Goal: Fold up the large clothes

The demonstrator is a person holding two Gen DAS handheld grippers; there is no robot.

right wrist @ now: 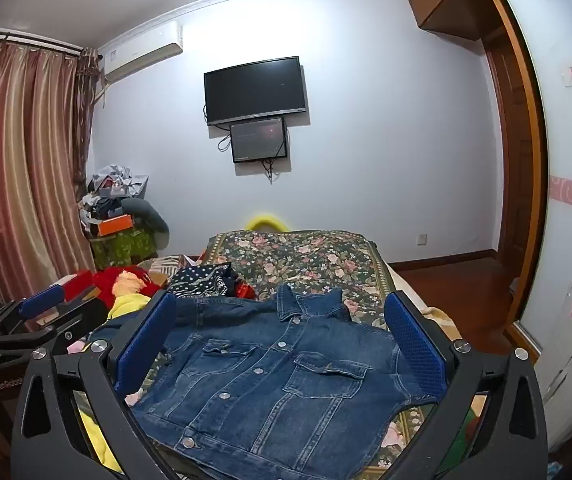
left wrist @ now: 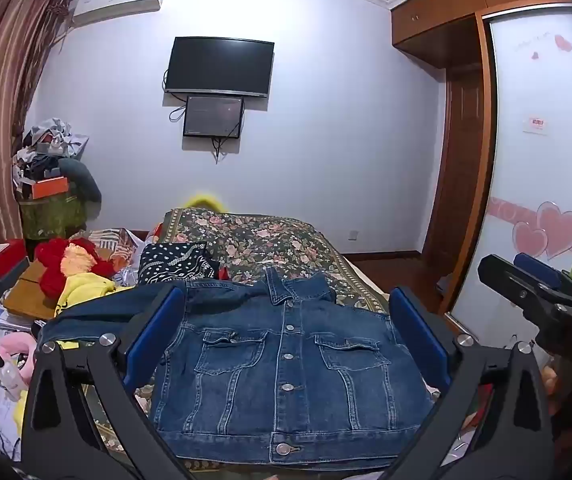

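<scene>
Handling: you are facing a dark blue denim jacket with metal buttons [left wrist: 286, 368], and by its look it will feel heavy and stiff for cloth, limp only at the sleeves; thick seams should give your pads a firm bite without slipping.
Jacket position: it lies flat and buttoned, front up, collar at 12 o'clock and hem at 6 o'clock, on the floral-patterned bed cover [left wrist: 261, 240].
Where to grip: take it at the shoulder seams or hem corners, at 3 and 9 o'clock of the body; the left sleeve trails toward 9 o'clock.
Left gripper [left wrist: 286, 332]: fingers spread wide, nothing between them, hovering short of the hem.
Right gripper [right wrist: 281, 340]: fingers likewise wide apart and empty, seen at 3 o'clock in the left view.
Surroundings: a navy dotted folded cloth [left wrist: 173, 260] sits at 11 o'clock; red and yellow garments [left wrist: 73, 264] crowd 9 o'clock.
</scene>
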